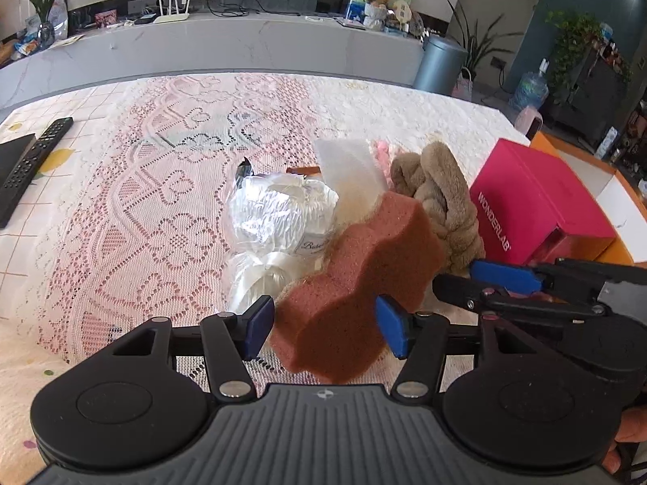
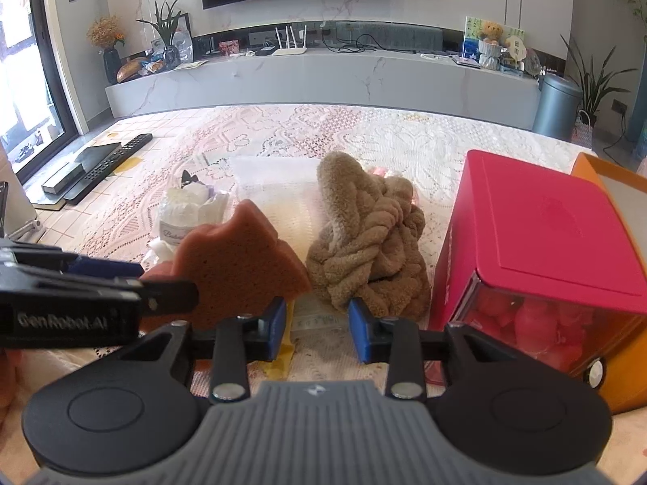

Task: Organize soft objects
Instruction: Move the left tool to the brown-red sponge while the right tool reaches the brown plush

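Observation:
My left gripper (image 1: 325, 325) is shut on a reddish-brown wavy sponge (image 1: 360, 279) and holds it tilted above the table. The sponge (image 2: 238, 266) also shows in the right wrist view, with the left gripper (image 2: 133, 287) at its left. My right gripper (image 2: 317, 325) is open and empty, just in front of a tan plush knotted toy (image 2: 368, 242); it reaches in from the right in the left wrist view (image 1: 485, 279). The plush toy (image 1: 440, 194) lies behind the sponge. A wrapped white soft bundle (image 1: 279, 210) and a white cloth (image 1: 347, 161) lie beside it.
A pink WONDERLAB box (image 1: 538, 202) stands on the right, next to an orange box (image 2: 614, 186). A remote (image 1: 36, 153) and a dark flat box (image 1: 8, 153) lie at the far left. A lace cloth (image 1: 141, 202) covers the table.

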